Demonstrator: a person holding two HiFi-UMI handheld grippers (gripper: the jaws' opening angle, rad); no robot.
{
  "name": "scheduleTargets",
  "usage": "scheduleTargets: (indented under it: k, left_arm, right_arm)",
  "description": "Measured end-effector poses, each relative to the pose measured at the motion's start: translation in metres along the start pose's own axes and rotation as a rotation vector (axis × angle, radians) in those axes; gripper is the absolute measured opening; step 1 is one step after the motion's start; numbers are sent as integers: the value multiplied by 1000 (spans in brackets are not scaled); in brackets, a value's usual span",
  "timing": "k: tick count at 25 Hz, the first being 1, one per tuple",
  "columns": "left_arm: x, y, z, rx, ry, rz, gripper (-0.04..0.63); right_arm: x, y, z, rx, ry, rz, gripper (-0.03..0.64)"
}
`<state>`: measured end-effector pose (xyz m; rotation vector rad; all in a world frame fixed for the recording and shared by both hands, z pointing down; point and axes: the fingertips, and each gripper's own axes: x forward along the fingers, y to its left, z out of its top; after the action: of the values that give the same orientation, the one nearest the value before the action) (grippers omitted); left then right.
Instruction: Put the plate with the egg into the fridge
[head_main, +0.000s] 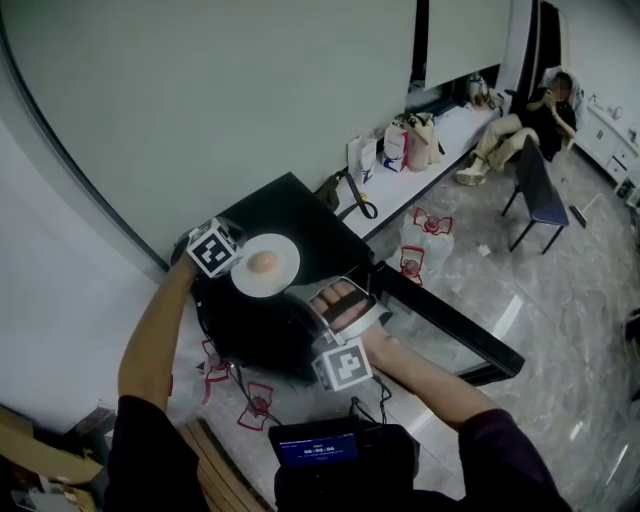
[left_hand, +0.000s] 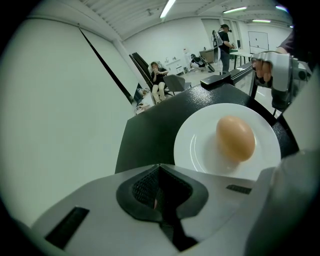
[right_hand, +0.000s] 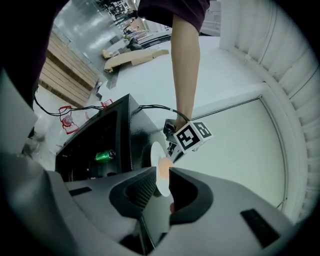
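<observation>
A white plate (head_main: 281, 280) with a brown egg (head_main: 263, 262) lies on top of a small black fridge (head_main: 292, 205). The fridge door (head_main: 450, 325) stands swung open to the right. My left gripper (head_main: 232, 262) is shut, at the plate's left rim. In the left gripper view the plate (left_hand: 200, 150) and egg (left_hand: 235, 138) lie flat just beyond and right of the closed tips (left_hand: 160, 172), not between them. My right gripper (head_main: 340, 305) hovers at the fridge's front top edge. Its jaws (right_hand: 160, 185) stand slightly apart with nothing pinched. A green can (right_hand: 105, 156) lies inside.
Cables and red-printed plastic bags (head_main: 425, 240) lie on the floor around the fridge. Bags (head_main: 405, 140) stand on a low white ledge by the wall. A person sits near a dark chair (head_main: 540, 190) at the far right. Wooden boards (head_main: 215, 465) lie at the lower left.
</observation>
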<state>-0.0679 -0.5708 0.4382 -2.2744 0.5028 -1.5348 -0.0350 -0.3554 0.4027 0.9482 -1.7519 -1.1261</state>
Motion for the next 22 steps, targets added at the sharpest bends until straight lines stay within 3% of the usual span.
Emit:
scheduleTargets:
  k: [10,18,22]
  left_arm:
    - [-4,-26,15,65,-74,-53,9]
    - [-16,-50,39,135,-151,-82,9]
    - [-21,-58,41,126,-144,-99,9]
  right_arm:
    - [-3,16,-10,-42,73,56,83]
    - [-10,20,-13,-109,121,20,83]
    - [-11,18,-11,-125,132,-1,81]
